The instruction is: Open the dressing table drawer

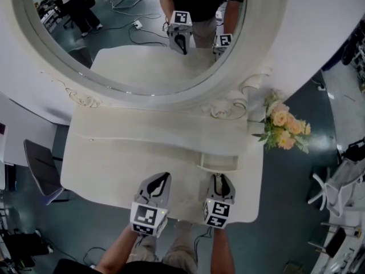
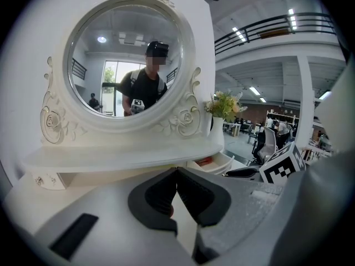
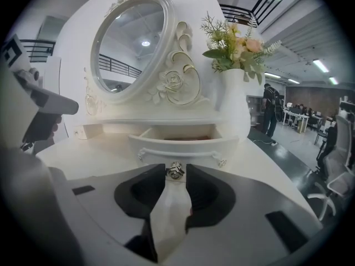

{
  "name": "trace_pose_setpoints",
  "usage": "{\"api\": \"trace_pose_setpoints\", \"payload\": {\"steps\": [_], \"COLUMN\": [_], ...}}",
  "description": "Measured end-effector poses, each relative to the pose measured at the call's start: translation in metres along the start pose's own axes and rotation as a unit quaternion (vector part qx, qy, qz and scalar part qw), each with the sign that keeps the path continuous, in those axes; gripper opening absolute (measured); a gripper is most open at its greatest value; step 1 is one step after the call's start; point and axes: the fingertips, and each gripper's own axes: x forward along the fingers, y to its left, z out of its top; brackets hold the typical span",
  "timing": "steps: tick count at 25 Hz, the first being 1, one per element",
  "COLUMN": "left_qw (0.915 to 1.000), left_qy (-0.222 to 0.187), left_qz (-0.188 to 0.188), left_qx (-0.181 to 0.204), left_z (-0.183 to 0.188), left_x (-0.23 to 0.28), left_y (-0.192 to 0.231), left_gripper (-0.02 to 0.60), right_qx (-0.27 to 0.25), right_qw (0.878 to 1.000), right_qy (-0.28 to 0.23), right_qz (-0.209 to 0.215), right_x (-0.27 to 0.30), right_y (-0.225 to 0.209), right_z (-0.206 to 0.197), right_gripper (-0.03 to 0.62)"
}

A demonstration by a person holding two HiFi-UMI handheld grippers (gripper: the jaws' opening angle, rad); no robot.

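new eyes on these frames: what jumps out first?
The big oval mirror on the white dressing table dominates. Below its right side the small drawer stands pulled out, its knob between the jaws of the right gripper. Peach flowers sit at the table's right edge.

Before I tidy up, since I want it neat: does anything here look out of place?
Only the small drawer on the right stands pulled out, with something reddish inside. The mirror and flower vase stand upright; nothing looks spilled or broken.
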Motion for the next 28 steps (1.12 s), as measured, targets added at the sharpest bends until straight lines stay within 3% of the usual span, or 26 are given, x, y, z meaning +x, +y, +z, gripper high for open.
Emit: {"api": "trace_pose_setpoints", "payload": {"steps": [9, 28], "left_qw": [0.9997, 0.9919], "left_qy": [-0.017, -0.113], "left_qz": [-0.011, -0.013], "left_qx": [0.015, 0.057], "left_z": [0.021, 0.107], "left_x": [-0.016, -0.101], "left_y": [-0.002, 0.008], "left_gripper": [0.003, 0.003], "right_qx": [0.001, -0.019], "right_qw": [1.0, 0.993], "right_qy": [-0.023, -0.118], "right_qz": [-0.009, -0.013], "right_x": [-0.023, -0.126], "right_y": [0.002, 0.048], "right_z": [0.031, 0.137], "right_gripper": [0.114, 0.094]}}
